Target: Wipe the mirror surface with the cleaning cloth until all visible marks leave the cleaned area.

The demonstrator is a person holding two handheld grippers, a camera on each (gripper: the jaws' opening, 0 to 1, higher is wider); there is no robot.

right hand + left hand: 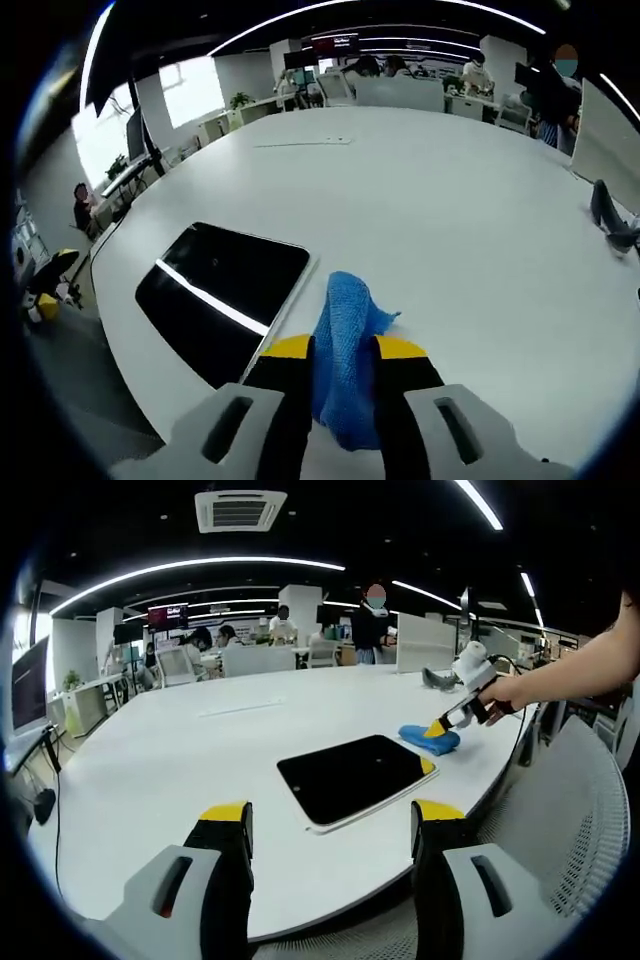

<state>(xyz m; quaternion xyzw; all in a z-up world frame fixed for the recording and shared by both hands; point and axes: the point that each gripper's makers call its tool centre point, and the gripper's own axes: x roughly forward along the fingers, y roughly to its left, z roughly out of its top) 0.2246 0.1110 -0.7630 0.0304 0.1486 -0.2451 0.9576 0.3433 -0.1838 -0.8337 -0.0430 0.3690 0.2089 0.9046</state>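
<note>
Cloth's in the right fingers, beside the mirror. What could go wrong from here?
1. The blue cloth is pinched at one end in the right gripper; the loose part may bunch up when wiping.
2. The mirror lies near the table edge with nothing holding it; the left gripper is open, so wiping could slide it.

Open-plan office: desks (95, 690), monitors (30, 685), chairs (175, 665)

**Colours on the table**

Cloth (345, 345): bright blue, woven texture. Mirror (352, 777): dark, near-black face, pale rim. Table (180, 750): plain white. Left gripper (330, 825) and right gripper (340, 350): grey bodies, black jaws, yellow tips.
</note>
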